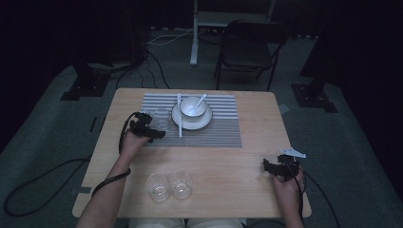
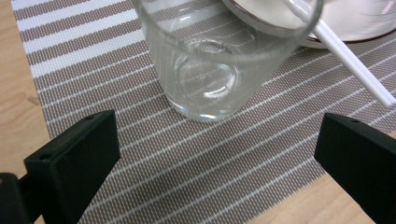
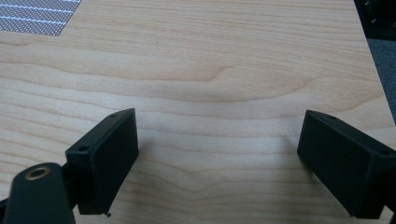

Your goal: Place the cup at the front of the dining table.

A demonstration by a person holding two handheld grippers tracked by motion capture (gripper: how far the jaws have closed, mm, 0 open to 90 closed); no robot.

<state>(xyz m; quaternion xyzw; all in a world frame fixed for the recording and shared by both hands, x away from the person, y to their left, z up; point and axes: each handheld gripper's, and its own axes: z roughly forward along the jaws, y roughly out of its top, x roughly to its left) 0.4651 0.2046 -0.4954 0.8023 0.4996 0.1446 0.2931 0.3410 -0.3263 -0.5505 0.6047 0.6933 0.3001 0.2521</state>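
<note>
High view: I sit at a pale wooden table [image 1: 237, 161] with visible grain, a gripper in each hand. On its far half lies a woven mat [image 1: 223, 128] of grey and white stripes, carrying a round white plate [image 1: 183, 124] with a bowl [image 1: 192, 108] and spoon [image 1: 201, 99] on it, and white chopsticks [image 1: 179, 116] laid just left of the bowl. My left gripper [image 1: 154, 128] rests at the mat's left edge, jaws spread wide, aimed at a clear, smooth-walled glass [image 2: 210, 65] standing upright on the mat just beside the plate, not touching the jaws. I judge this glass is placed, or about to be gripped; I cannot tell which. Two more glasses [image 1: 168, 186] stand together near my edge of the table, apparently still to be handled. My right gripper [image 1: 271, 166] hovers over bare wood at the right, jaws spread, holding nothing.
</note>
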